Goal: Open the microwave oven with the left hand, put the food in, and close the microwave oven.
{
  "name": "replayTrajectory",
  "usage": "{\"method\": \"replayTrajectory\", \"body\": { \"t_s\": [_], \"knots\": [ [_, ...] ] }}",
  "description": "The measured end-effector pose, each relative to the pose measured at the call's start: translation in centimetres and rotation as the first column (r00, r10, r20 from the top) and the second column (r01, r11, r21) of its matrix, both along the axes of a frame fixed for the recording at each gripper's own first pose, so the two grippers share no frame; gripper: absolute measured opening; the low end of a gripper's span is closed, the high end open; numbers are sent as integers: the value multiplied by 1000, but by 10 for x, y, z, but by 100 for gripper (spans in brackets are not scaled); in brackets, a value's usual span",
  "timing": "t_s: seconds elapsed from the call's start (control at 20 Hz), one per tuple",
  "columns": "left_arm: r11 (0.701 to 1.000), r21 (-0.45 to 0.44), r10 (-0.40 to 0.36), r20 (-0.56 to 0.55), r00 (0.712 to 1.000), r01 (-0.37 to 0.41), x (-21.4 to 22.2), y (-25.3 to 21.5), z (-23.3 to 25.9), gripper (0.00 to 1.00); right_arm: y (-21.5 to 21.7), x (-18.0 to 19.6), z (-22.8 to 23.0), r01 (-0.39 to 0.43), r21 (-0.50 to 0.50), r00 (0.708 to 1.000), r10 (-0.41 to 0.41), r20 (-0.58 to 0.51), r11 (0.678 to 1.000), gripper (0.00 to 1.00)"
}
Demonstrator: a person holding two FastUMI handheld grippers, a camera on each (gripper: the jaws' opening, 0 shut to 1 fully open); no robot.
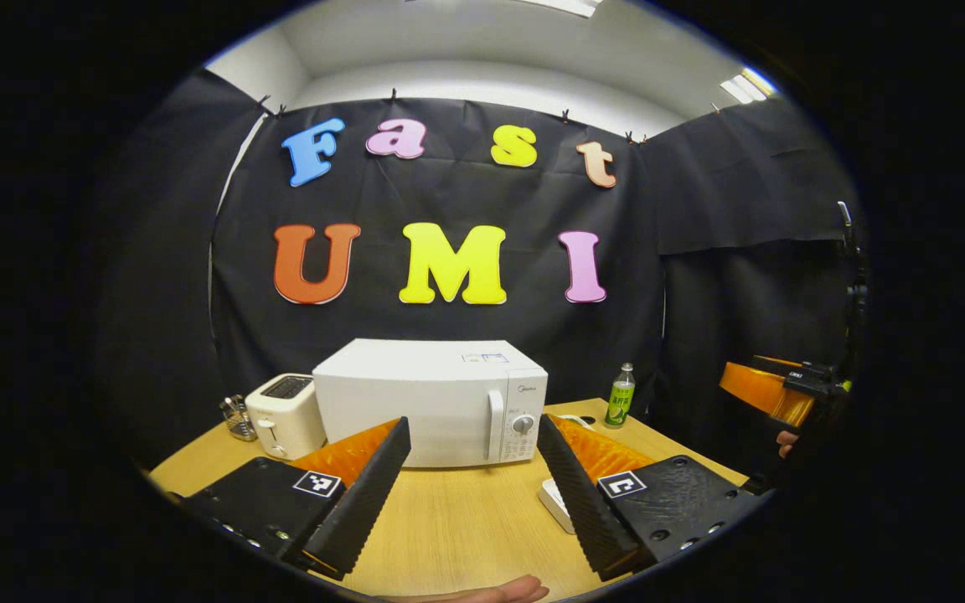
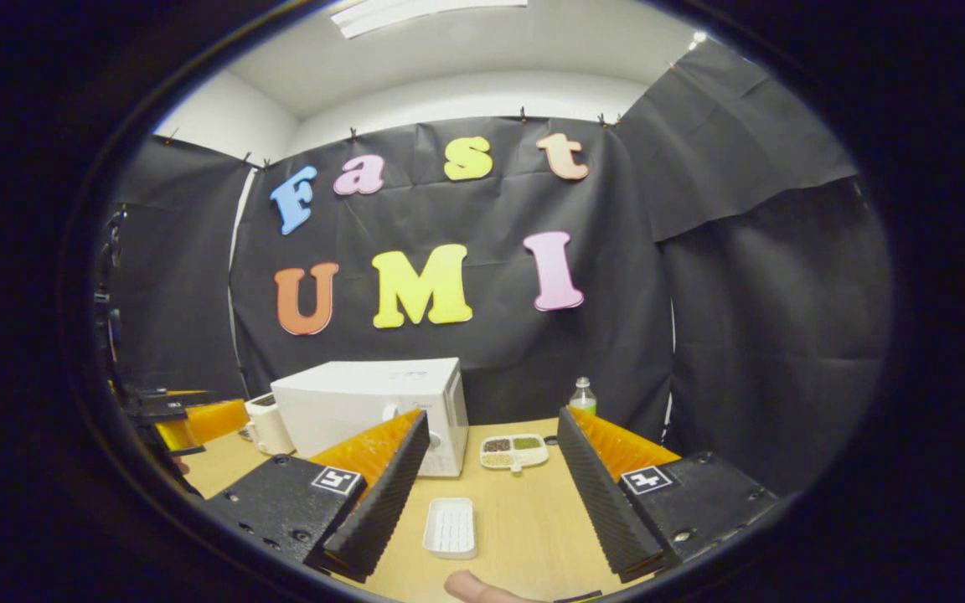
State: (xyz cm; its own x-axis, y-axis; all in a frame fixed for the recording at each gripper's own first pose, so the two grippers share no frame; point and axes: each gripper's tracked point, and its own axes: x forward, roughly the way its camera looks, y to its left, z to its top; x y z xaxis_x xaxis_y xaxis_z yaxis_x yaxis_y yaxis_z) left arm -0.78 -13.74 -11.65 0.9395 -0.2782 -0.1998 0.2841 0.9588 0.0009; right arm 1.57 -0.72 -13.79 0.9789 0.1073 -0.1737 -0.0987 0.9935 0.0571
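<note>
My left tongs (image 1: 470, 494) hang over the counter (image 1: 466, 519) with fingers wide apart, nothing between them; a fingertip (image 1: 491, 593) pokes in at the bottom edge. My right tongs (image 2: 487, 502) are spread the same way, empty, over a white tray (image 2: 450, 528) lying on the wood. In the left gripper view that tray is mostly hidden behind the right-hand finger, just a white corner showing. The right gripper view gives me the food dish (image 2: 514, 450), a divided plate with dark, green and pale portions, sitting just right of the microwave (image 2: 369, 410). In the left gripper view the microwave faces me squarely, door shut, handle (image 1: 495, 423) and dial (image 1: 523, 425) toward its right side, partly masked low down by my fingers. A toaster (image 1: 284, 414) stands just left of it, with a small holder (image 1: 237, 417) beyond that I can't make out. A green bottle (image 1: 621, 395) stands at the back right. The other tongs appear at each view's edge, cut off.
</note>
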Motion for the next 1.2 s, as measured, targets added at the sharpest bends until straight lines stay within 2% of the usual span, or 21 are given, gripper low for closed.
{"method": "replayTrajectory", "body": {
  "t_s": [0.1,0.15,0.3,0.4,0.5,0.6,0.65,0.7,0.75,1.2],
  "knots": [
    [998,42,54,37,998,-56,-25,19,15,95,15,-17,8,-20,-2,1000,20,0,1000,91],
    [996,49,77,40,996,-79,-40,28,19,95,23,-27,12,-37,-8,999,37,1,999,98],
    [996,29,79,70,994,-81,-79,37,38,95,38,-51,36,-53,-49,998,55,44,997,98],
    [993,28,109,96,989,-112,-95,57,45,95,47,-66,51,-45,-56,996,49,73,997,98],
    [992,10,128,91,988,-130,-108,71,45,96,66,-79,67,-79,-54,990,85,117,995,98],
    [993,6,121,87,989,-122,-113,75,48,96,70,-89,74,-104,-47,982,110,151,993,98],
    [993,9,120,88,989,-121,-113,77,48,96,69,-91,78,-107,-48,979,114,169,993,94],
    [993,10,115,90,989,-116,-113,77,50,96,64,-90,79,-98,-52,978,106,181,994,98],
    [994,11,107,91,990,-108,-113,76,49,96,58,-89,79,-84,-54,978,93,188,995,99],
    [996,13,88,59,994,-89,-107,71,36,96,33,-80,72,-27,-83,985,41,168,996,99]
  ]
}}
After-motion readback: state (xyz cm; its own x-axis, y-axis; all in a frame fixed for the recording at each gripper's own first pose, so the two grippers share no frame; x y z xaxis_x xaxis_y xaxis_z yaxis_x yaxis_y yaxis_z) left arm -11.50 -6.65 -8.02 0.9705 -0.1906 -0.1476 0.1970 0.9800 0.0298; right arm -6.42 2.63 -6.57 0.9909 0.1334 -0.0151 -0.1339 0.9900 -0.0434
